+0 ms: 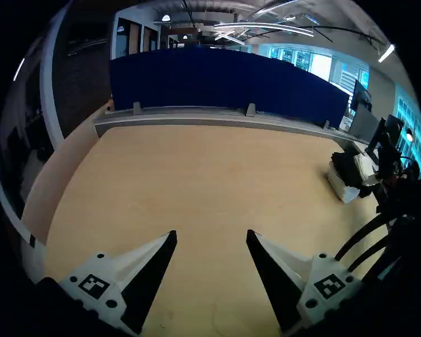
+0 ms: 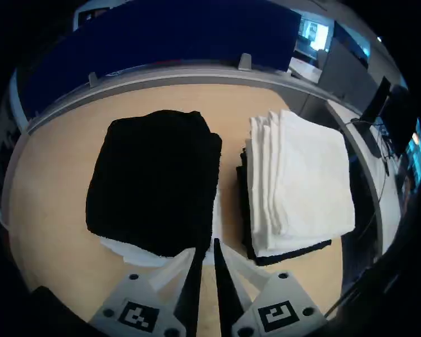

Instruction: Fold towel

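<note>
Left gripper (image 1: 211, 236): my fingers stand wide apart with nothing between them, hovering over bare table (image 1: 210, 168). In the left gripper view the wooden top runs back to a grey rail and a blue partition (image 1: 222, 78) along the far edge. At the far right of that view, near the table's edge, sits a heap of black and white cloth (image 1: 345, 177); too small to make out the folds. Dark chair parts crowd the right margin.

Right gripper (image 2: 209, 247): my fingers are drawn almost together, only a thin slit between them. The tips sit at the near edge of the left pile. I cannot tell whether any cloth is pinched in the slit.

Right gripper view, left to right:
- Left pile: a folded black towel (image 2: 154, 180) lies on top, with a white towel (image 2: 132, 255) under it showing along the near edge.
- A strip of bare wood separates the two piles; they lie near each other but apart.
- Right pile: a white stack (image 2: 306, 185), folded, its layered edges facing left, resting on a dark towel (image 2: 289, 255) that shows along its left and near edges.
- Further right, off the table, a monitor (image 2: 398, 118).
</note>
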